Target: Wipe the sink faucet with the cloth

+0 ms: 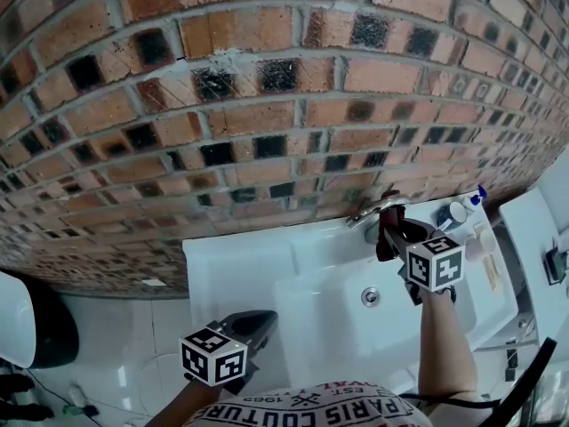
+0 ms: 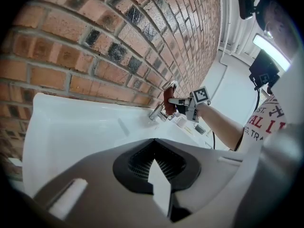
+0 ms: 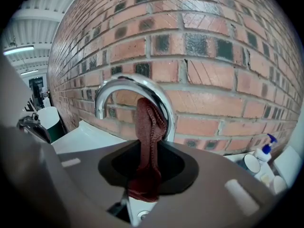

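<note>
A curved chrome faucet [image 1: 373,212] stands at the back of the white sink [image 1: 231,256], against the brick wall. My right gripper [image 1: 396,234] is shut on a dark red cloth [image 1: 388,238] and holds it against the spout. In the right gripper view the cloth [image 3: 148,127] rises from the gripper [image 3: 151,148] and lies over the faucet's arch [image 3: 123,87]. My left gripper [image 1: 253,323] hangs low at the sink's front left, shut and holding nothing. From the left gripper [image 2: 154,141] the faucet [image 2: 159,110] and cloth [image 2: 168,101] show far off.
The drain [image 1: 370,297] lies in the basin below the faucet. A spray bottle [image 3: 264,153] and a cup [image 3: 250,164] stand on the sink's right end. A white shelf [image 1: 533,229] is further right. A white rounded fixture [image 1: 13,318] sits on the floor at left.
</note>
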Demonstrator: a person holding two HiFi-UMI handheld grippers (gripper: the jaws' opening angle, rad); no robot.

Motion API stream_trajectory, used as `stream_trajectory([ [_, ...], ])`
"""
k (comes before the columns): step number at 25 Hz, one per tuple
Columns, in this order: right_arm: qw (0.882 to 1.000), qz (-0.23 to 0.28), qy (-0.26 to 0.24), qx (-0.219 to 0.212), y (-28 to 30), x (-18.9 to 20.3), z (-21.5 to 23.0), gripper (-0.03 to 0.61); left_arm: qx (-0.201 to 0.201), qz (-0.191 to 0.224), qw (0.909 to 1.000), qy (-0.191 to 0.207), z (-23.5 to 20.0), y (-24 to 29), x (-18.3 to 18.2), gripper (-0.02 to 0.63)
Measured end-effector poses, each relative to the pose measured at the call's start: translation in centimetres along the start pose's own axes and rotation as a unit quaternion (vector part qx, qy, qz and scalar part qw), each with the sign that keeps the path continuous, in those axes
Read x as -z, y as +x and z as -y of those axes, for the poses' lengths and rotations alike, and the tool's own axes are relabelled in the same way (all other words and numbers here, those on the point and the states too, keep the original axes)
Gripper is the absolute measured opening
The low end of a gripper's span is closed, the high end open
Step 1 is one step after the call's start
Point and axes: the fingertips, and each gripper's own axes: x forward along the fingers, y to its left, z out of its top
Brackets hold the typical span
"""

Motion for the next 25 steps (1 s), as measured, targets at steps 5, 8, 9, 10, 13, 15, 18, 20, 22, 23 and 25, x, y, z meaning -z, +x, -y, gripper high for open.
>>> stream_trajectory([
  [5,0.999,0.011,-0.034,0.005,-1.5,-1.8,-1.4,0.092,0.003,0.008,0.9999,0.005,0.4,-0.6,-0.4,0.006],
  [8,0.998,0.013,-0.055,0.004,-2.0,-2.2,-2.7,0.092,0.005,0.013,0.9999,0.007,0.7,-0.8,-0.5,0.006],
  [9,0.998,0.014,-0.063,0.002,-2.1,-2.3,-3.2,0.092,0.006,0.014,0.9999,0.008,0.8,-0.9,-0.6,0.006],
  [10,0.997,0.016,-0.070,-0.001,-2.1,-2.5,-3.9,0.092,0.007,0.015,0.9998,0.009,0.9,-0.9,-0.6,0.006],
  [13,0.996,0.018,-0.085,-0.018,-1.8,-2.7,-6.0,0.092,0.010,0.017,0.9997,0.011,1.1,-1.1,-0.7,0.006],
  [15,0.995,0.016,-0.093,-0.023,-1.5,-2.7,-7.2,0.092,0.011,0.019,0.9997,0.012,1.2,-1.1,-0.7,0.006],
  [18,0.995,0.010,-0.098,-0.024,-0.9,-2.1,-8.0,0.092,0.014,0.018,0.9997,0.012,1.1,-1.2,-0.6,0.006],
  [20,0.995,0.003,-0.092,-0.030,-0.5,-1.4,-8.2,0.092,0.015,0.018,0.9997,0.010,1.1,-1.1,-0.5,0.006],
  [22,0.996,0.001,-0.087,-0.032,-0.3,-1.1,-8.2,0.092,0.016,0.019,0.9996,0.011,1.1,-1.1,-0.7,0.006],
  [23,0.996,0.002,-0.087,-0.031,-0.3,-1.2,-8.0,0.092,0.016,0.019,0.9996,0.013,1.1,-1.0,-0.8,0.006],
  [25,0.996,0.004,-0.084,-0.027,-0.5,-1.3,-7.7,0.092,0.015,0.023,0.9995,0.015,1.1,-1.0,-1.2,0.006],
])
